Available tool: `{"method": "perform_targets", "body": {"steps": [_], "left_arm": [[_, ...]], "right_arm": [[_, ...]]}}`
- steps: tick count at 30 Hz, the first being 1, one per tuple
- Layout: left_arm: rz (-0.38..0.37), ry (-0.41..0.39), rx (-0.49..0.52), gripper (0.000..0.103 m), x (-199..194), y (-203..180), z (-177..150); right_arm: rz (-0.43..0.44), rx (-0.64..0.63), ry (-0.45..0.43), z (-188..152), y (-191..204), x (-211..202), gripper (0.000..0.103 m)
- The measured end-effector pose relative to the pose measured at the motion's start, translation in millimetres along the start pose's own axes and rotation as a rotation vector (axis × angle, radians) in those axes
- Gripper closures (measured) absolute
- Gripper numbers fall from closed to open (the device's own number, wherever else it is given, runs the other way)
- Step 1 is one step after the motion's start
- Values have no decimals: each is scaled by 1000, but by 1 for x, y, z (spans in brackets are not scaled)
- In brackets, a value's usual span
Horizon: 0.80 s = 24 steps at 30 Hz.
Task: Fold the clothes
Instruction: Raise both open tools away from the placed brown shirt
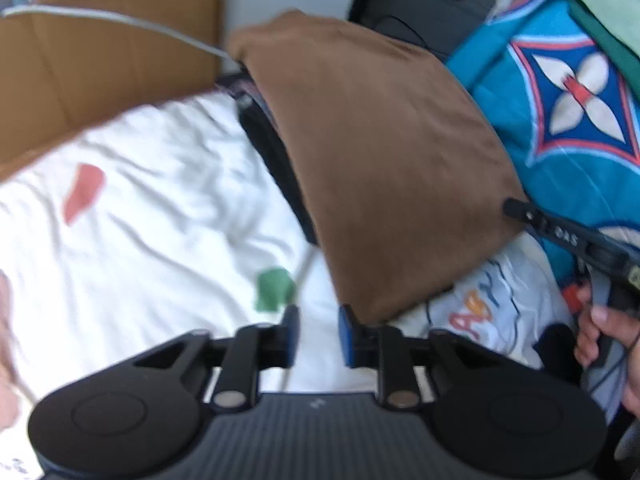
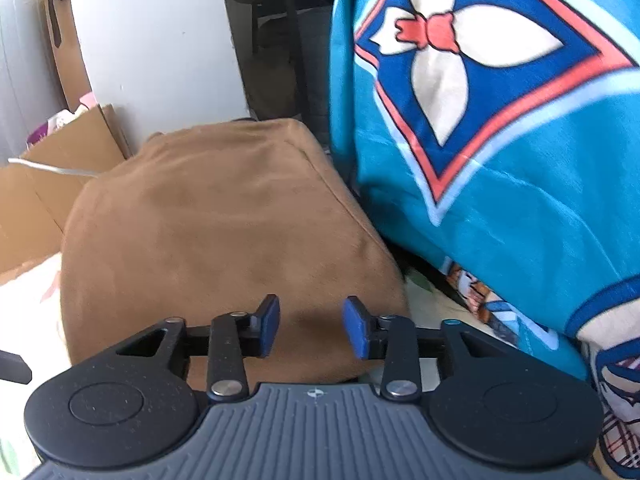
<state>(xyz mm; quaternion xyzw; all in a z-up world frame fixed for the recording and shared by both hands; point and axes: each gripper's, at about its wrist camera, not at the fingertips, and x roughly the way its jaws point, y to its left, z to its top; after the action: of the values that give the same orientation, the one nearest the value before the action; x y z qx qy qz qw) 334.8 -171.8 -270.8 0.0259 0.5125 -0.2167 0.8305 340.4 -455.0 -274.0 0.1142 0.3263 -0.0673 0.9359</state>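
The folded brown garment point(image 1: 384, 152) is the reference item. It lies on top of a stack of dark folded clothes point(image 1: 272, 148), which rests on a white sheet point(image 1: 160, 184) printed with a red patch point(image 1: 84, 192) and a green patch point(image 1: 274, 288).

Left gripper point(image 1: 318, 334): jaws apart, nothing between the blue pads point(image 1: 346, 336). It sits at the near edge of the brown garment; the right-hand pad is just beside the garment's near corner, and contact cannot be confirmed because the frame is motion-blurred.

Right gripper point(image 2: 311, 328): jaws apart, empty, positioned over the near edge of the brown garment with both blue pads point(image 2: 356, 330) above the cloth. In the left wrist view its black fingertip point(image 1: 516, 208) meets the garment's right-hand corner, and a hand point(image 1: 600, 332) grips its handle.

Surroundings, relative to the brown garment:
- Right side — a turquoise blanket point(image 2: 500, 160) with a blue diamond and white petal motif, piled higher than the garment and touching its edge.
- Left and behind — a cardboard box point(image 1: 100, 60) with a grey cable point(image 1: 120, 20) running across it to the garment's far corner.
- Behind — a white panel point(image 2: 160, 48) and a black case point(image 1: 420, 4).
- Near right corner — a white printed cloth point(image 1: 492, 304) partly under the garment.
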Motion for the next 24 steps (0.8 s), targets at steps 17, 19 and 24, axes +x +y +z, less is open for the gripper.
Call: {"method": "perform_targets", "body": {"steps": [17, 19, 24], "left_arm": [[134, -38, -21, 4, -72, 9, 40], [155, -31, -40, 4, -78, 11, 43], [153, -21, -61, 1, -99, 16, 52]], "right_arm": [[6, 32, 112, 45, 31, -20, 1], [-7, 28, 120, 50, 34, -22, 1], [-39, 64, 147, 62, 34, -31, 1]]}}
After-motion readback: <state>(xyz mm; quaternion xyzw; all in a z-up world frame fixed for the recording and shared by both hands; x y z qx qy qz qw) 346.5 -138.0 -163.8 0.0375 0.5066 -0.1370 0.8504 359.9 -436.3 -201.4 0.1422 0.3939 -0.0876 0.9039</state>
